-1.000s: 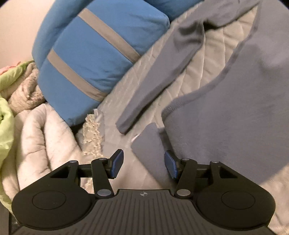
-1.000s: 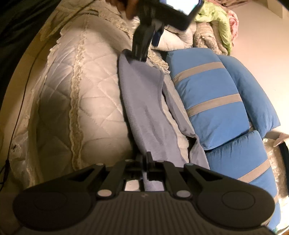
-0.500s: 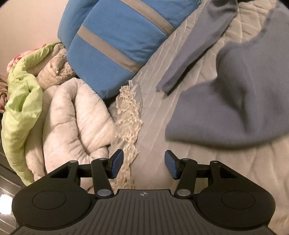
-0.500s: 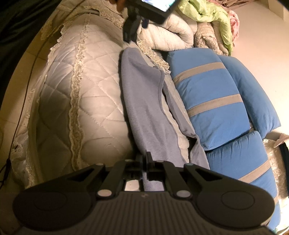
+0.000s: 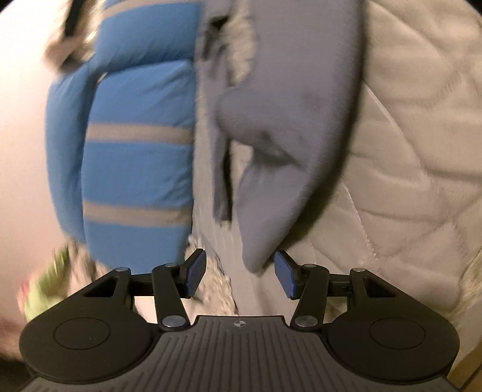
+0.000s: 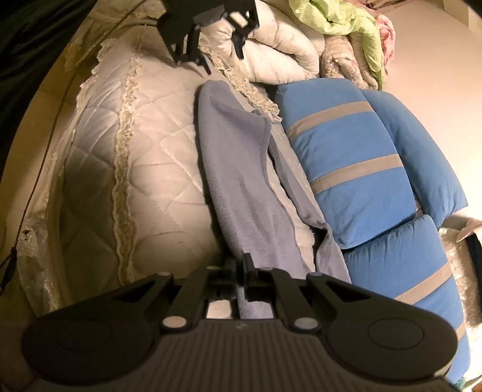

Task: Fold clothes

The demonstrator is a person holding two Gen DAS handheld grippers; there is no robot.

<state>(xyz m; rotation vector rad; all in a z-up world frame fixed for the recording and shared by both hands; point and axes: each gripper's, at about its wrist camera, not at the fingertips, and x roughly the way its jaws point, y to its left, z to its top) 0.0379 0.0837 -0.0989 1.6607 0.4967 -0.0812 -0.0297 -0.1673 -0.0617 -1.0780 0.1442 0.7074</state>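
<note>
The left gripper (image 5: pixel 240 273) has its jaws wide open, with blue pads (image 5: pixel 195 271) on the inside. It holds nothing. The pointed end of the soft grey-blue fleece top (image 5: pixel 289 126) hangs just in front of the gap between the jaws, but I cannot tell if it touches a pad.

The right gripper (image 6: pixel 243 268) has its jaws shut tight on the near end of the same grey-blue fleece top (image 6: pixel 241 187). A bit of the cloth shows between the black fingers (image 6: pixel 248 265), and the rest of that end is hidden under the gripper.

The top lies in a long strip on the white quilted bed cover (image 6: pixel 144 169), with one long sleeve lying beside it. It sits just beside the big blue pillows with grey stripes (image 6: pixel 355 169).

The left wrist view is blurry, so the edges of the pillows (image 5: pixel 132 135) and the bed cover (image 5: pixel 415 144) look smeared. A green and pink blur at its left edge is too fuzzy to name.

Only the right wrist view shows the left gripper (image 6: pixel 211 45) from outside, up above the far end of the top and partly cut off by the top edge. It also shows a rolled white blanket (image 6: pixel 283 57) and a crumpled light green cloth (image 6: pixel 340 24) past the pillows.
</note>
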